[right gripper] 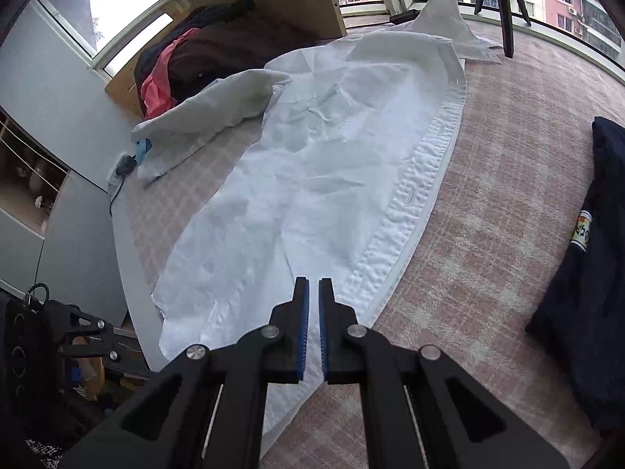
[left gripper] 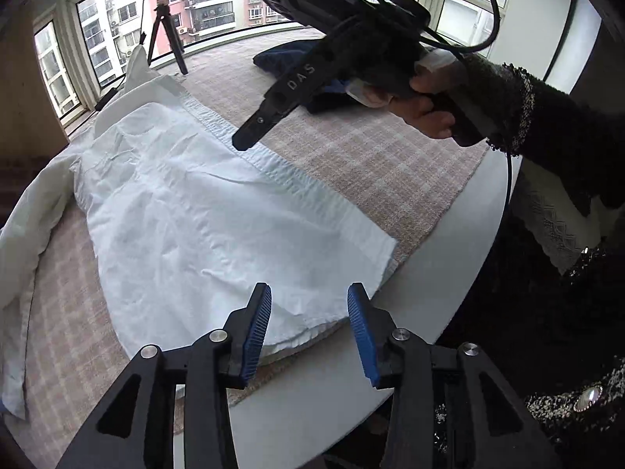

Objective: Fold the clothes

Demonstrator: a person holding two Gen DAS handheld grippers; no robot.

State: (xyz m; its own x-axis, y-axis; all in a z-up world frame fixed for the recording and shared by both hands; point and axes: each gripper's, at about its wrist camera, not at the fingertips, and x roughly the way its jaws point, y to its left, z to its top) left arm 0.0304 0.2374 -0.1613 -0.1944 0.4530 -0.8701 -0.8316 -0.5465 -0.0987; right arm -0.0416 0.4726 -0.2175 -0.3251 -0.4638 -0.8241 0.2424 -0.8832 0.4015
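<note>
A white shirt (left gripper: 195, 203) (right gripper: 312, 164) lies spread flat on a pink plaid cloth (left gripper: 371, 148), its buttoned edge running diagonally. One sleeve (right gripper: 218, 101) lies bent to the left of the body. My left gripper (left gripper: 308, 293) is open, its blue pads standing just above the shirt's near hem by the table's edge, with nothing between them. My right gripper (right gripper: 313, 285) is shut just above the button-edge strip, and I see no cloth pinched in it. The left wrist view shows its tip (left gripper: 246, 140) at that same strip, held by a hand (left gripper: 422, 109).
A folded navy garment (left gripper: 281, 60) (right gripper: 586, 273) lies on the cloth, right of the shirt. A black tripod (left gripper: 168, 35) (right gripper: 504, 8) stands by the windows. Dark and pink clothes (right gripper: 187, 62) are piled beyond the sleeve. The white table rim (left gripper: 449, 265) curves near the person's dark sleeve.
</note>
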